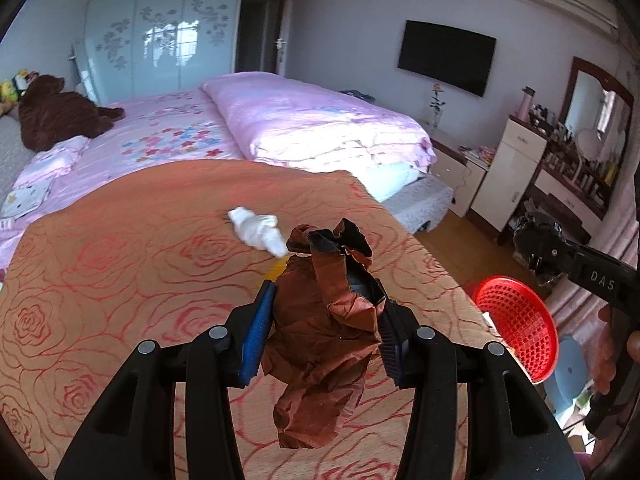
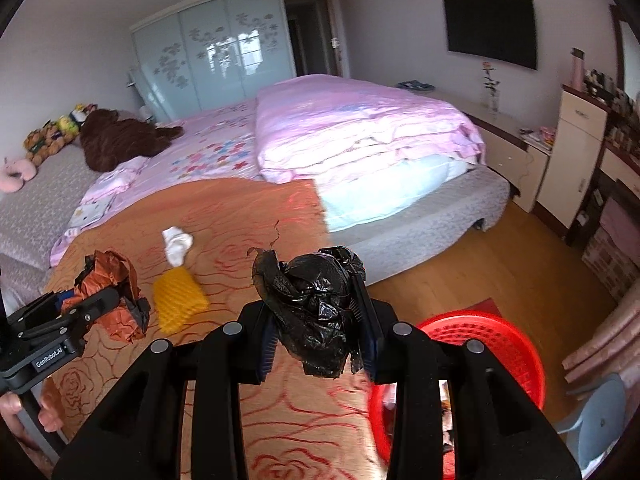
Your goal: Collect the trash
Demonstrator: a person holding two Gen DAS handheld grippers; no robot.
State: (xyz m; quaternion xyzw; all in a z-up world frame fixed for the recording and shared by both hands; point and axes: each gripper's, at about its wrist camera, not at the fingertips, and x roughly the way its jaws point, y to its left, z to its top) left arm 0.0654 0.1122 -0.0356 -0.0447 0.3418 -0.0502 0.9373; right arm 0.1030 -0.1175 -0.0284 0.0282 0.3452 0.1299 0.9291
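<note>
My left gripper point(image 1: 326, 300) is shut on a crumpled brown wrapper point(image 1: 320, 328), held above the orange rose-patterned bedspread point(image 1: 120, 280); the same wrapper point(image 2: 116, 292) shows at the left of the right wrist view. My right gripper point(image 2: 316, 304) is shut on a crumpled black plastic bag point(image 2: 312, 312), held over the bed's edge near a red mesh basket point(image 2: 500, 348). That basket point(image 1: 520, 328) stands on the floor right of the bed. A white crumpled tissue point(image 1: 258, 230) and a yellow sponge-like piece point(image 2: 178, 300) lie on the bedspread.
A pink quilt point(image 1: 320, 120) and a brown plush bear point(image 1: 52, 116) lie farther up the bed. A dresser with a mirror point(image 1: 576, 152) lines the right wall. A light blue stool point(image 2: 600, 412) stands beside the basket on the wooden floor point(image 2: 480, 260).
</note>
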